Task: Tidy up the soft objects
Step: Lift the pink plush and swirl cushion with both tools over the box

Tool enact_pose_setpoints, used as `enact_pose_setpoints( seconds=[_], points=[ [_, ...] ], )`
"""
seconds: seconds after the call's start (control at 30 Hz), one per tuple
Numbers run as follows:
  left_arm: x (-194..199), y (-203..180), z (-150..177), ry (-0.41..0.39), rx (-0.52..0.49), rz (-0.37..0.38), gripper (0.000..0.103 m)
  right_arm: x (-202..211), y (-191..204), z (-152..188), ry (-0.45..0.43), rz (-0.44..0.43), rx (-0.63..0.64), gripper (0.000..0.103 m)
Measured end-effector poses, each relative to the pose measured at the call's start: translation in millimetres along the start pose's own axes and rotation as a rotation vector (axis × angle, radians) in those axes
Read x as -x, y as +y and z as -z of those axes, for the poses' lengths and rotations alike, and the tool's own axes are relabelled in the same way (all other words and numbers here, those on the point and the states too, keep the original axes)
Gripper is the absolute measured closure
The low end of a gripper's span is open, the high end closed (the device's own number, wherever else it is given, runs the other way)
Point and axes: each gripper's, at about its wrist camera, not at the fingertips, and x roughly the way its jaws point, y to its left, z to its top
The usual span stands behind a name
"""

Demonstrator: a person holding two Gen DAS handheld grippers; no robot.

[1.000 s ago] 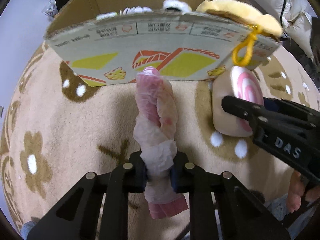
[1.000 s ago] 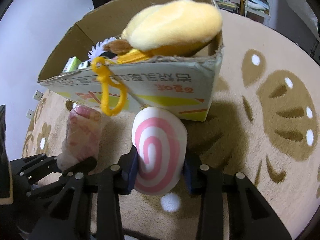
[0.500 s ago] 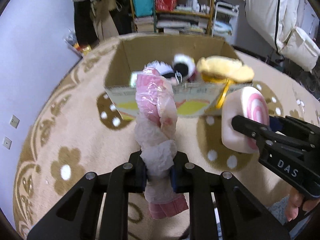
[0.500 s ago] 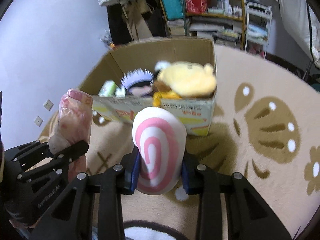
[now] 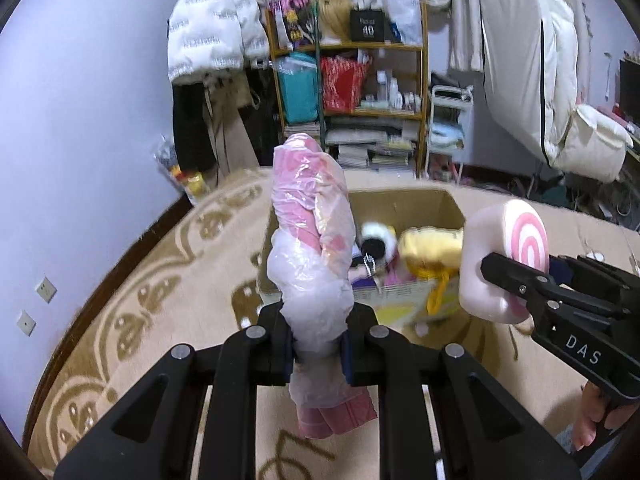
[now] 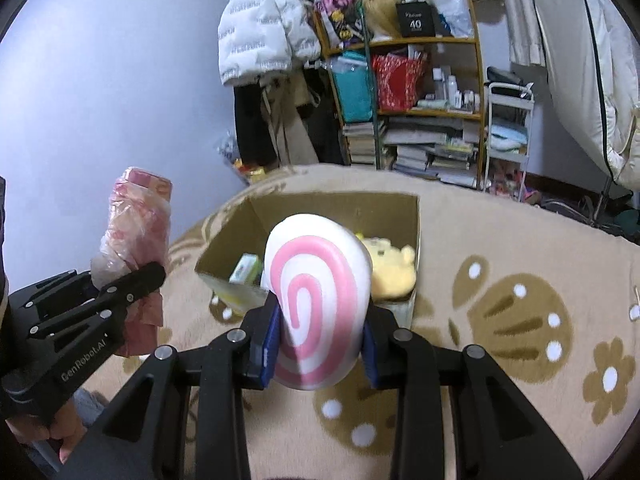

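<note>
A plastic-wrapped pink bundle [image 5: 310, 264] is clamped by the left gripper [image 5: 316, 354] at frame centre, while a swirl plush [image 6: 316, 304] (pink-and-white) is pinched by the right gripper [image 6: 320, 350].

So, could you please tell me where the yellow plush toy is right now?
The yellow plush toy lies inside the cardboard box on the rug, at its right end in the right wrist view, just behind the pink-swirl cushion.

1. Cardboard box [image 5: 448, 208]: near wall and left half hidden behind the plastic-wrapped pink bundle [image 5: 310, 240] in left wrist view; print on its front blurred.
2. Box contents in right wrist view: mostly blocked by the swirl plush [image 6: 316, 304]; the yellow plush [image 6: 394, 272] only partly shows.
3. Small green-white item [image 6: 245, 268] in the box: too small to identify.
4. Hand [image 5: 596, 416] on the right handle: cut off at the frame edge.
</note>
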Motion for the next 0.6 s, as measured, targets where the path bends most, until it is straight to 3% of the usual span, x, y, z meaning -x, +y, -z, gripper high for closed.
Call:
enact_pose_setpoints(
  seconds=[0.23, 0.6],
  points=[
    [-11, 11, -19, -0.06, 0.03, -0.002, 0.086, -8, -4, -13, -0.059, -0.007, -0.004, 0.068],
    [-43, 12, -39, -0.074, 0.028, -0.006, 0.086, -29, -3, -27, -0.108, -0.02, 0.023, 0.068]
  ],
)
